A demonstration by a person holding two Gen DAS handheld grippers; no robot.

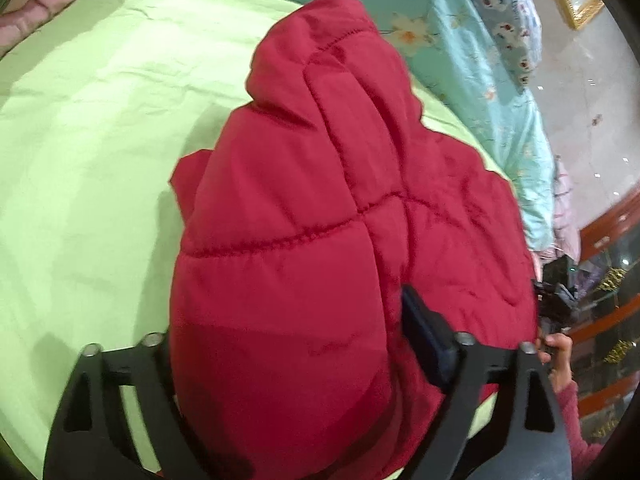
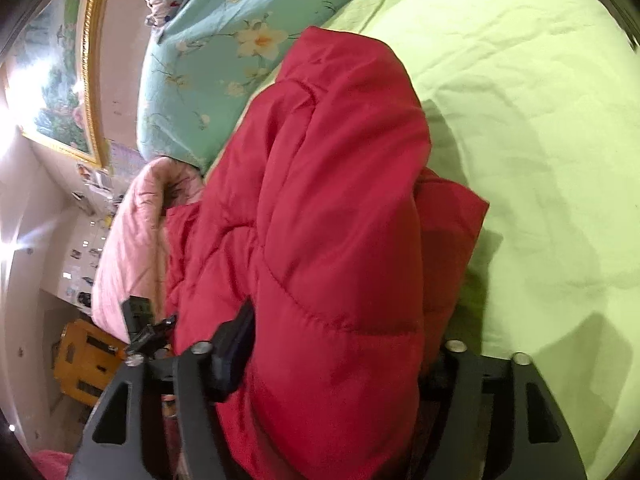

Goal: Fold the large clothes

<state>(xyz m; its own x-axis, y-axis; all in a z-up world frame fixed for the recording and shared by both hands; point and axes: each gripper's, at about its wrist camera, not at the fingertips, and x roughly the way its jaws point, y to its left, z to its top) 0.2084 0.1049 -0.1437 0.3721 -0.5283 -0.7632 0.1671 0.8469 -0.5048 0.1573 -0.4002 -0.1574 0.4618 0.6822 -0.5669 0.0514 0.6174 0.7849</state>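
With jacket (image 1: 304, 216) doubled near bed (image 1: 80, 128) edge: left gripper (image 1: 296, 344) and right gripper (image 2: 332, 348) both released, straddling bulk. Next: withdraw, regrasp for another fold.

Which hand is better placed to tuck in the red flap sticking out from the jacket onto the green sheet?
Probably right: the flap lies close beside the right tongs, over bare sheet; left tongs sit farther.

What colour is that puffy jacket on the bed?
Red; the jacket shows best in the left wrist view.
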